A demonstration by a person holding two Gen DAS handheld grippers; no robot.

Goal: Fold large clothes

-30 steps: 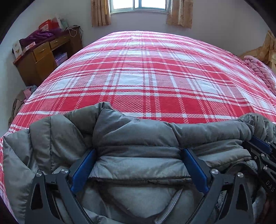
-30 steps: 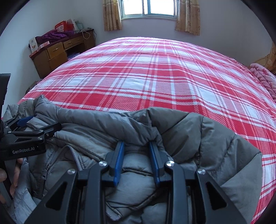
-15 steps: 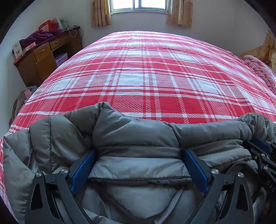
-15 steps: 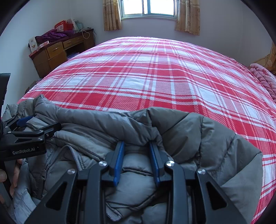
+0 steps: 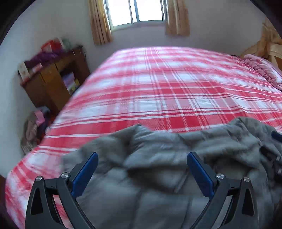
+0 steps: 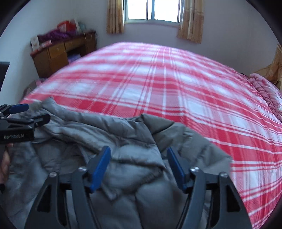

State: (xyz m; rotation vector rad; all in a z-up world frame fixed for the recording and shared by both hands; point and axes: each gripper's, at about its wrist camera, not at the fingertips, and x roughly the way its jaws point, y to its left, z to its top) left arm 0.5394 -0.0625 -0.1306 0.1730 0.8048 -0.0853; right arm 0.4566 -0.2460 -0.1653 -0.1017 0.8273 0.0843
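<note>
Both tongs are standing apart over the grey quilted puffer jacket (image 6: 126, 141), neither one clamped on it. My right gripper (image 6: 139, 155), black-framed with blue pads, has just been opening: the jaws are spreading to either side of a bunched fold of the padded fabric, the fold is lying between them, and the pads are no longer pressing on it. My left gripper (image 5: 141, 158), of the same make, is standing wide; the jacket is lying below and between its blue pads (image 5: 86, 172), which are showing clear above the cloth. The left view is smeared by motion, so I am reading that clearance as probable only.

The jacket is lying crumpled in a loose heap at the near edge of the bed with the red-and-white plaid cover (image 5: 167, 91), with the cover spreading bare beyond it toward the window with yellow curtains (image 6: 153, 10). From the right view my left gripper (image 6: 23, 112) is showing at the picture's left edge above the jacket's far end, and part of my hand (image 6: 5, 158) is showing under it.

A brown wooden desk (image 6: 52, 52) piled with purple cloth and boxes is standing against the wall left of the bed. A pink rumpled blanket (image 5: 262, 70) is lying at the bed's right side.
</note>
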